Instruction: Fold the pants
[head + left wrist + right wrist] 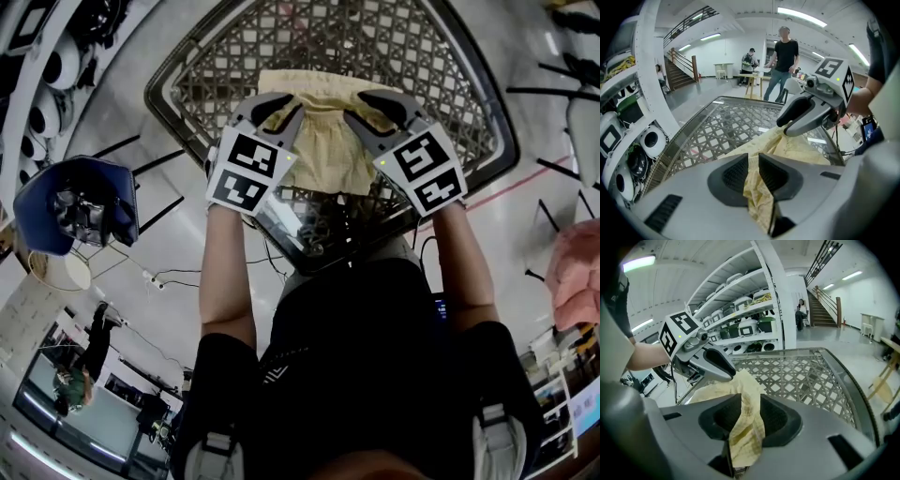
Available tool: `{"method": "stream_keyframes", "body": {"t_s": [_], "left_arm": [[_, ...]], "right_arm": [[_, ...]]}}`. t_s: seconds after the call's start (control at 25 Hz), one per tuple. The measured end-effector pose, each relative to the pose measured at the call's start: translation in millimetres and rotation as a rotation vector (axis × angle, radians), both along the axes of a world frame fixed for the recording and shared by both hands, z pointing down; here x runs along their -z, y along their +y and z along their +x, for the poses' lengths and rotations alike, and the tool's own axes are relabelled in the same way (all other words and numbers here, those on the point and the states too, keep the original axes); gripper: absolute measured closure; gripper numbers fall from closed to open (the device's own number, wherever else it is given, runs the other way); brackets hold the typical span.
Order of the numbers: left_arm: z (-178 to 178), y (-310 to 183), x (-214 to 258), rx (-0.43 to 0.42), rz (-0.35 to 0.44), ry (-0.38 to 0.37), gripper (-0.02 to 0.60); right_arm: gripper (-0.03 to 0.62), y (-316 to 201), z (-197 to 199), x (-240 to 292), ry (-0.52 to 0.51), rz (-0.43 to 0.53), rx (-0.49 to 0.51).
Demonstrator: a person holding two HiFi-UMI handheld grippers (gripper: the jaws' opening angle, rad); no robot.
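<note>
**Head view.** One table fills the upper frame. It has a clear glass top over a woven lattice panel, set in a dark frame with rounded corners, and it stands on a pale polished floor. One pair of pants lies on the glass. The cloth is pale yellow, thin and creased. Two grippers are in use. The left gripper is at the near left corner of the pants and the right gripper is at the near right corner. Each has a grey moulded shell with dark jaws and carries one cube with black-and-white square markers. The pants span the gap between the two grippers, with the far edge resting on the table.

**Left gripper view.** The two ribbed black pads stand close together, clamped on a bunched fold of the pants that fills the narrow gap and hangs out below. The remaining cloth runs forward to the right gripper, which is close ahead on the right. Two people stand beyond the table, and one staircase rises at the left.

**Right gripper view.** The jaws stand somewhat wider and grip a thicker fold of the pants that fills the gap. The cloth shows a fine check weave. One white shelf unit holds rounded appliances.
</note>
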State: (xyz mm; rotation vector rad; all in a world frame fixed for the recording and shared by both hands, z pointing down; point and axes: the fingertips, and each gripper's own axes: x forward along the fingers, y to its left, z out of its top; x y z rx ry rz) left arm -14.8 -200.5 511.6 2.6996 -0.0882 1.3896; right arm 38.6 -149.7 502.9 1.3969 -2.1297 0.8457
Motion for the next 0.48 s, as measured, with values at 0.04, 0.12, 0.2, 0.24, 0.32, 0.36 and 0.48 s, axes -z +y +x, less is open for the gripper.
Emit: {"method": "stream_keyframes", "body": {"t_s": [0.04,0.12,0.2,0.24,0.32,0.36,0.48], "left_arm": [[0,-1,2,0.008,-0.003,0.009,0.508],[-1,-1,5,0.015,-0.009,0.015,0.515],[-3,2,4,0.008,-0.011,0.004,0.526],[-5,4,3,0.002,-0.011,-0.003,0.529],[-7,9,1,-0.001,-0.014,-0.011,0.534],[-8,11,1,0.002,-0.017,-0.011,0.536],[-11,16,3,0.022,-0.031,0.003,0.545]], "right_arm": [[0.472,1,0,1,0.004,0.004,-0.002],[0.49,2,-2,2,0.008,0.009,0.003],[0.513,4,-6,2,0.009,0.006,0.011],[0.516,6,-7,1,0.011,0.002,0.015],[0.522,8,-9,-1,0.018,-0.006,0.019],[0.525,10,-10,-1,0.022,-0.01,0.019],[0.533,14,-11,0,0.029,-0.016,0.014]]}}
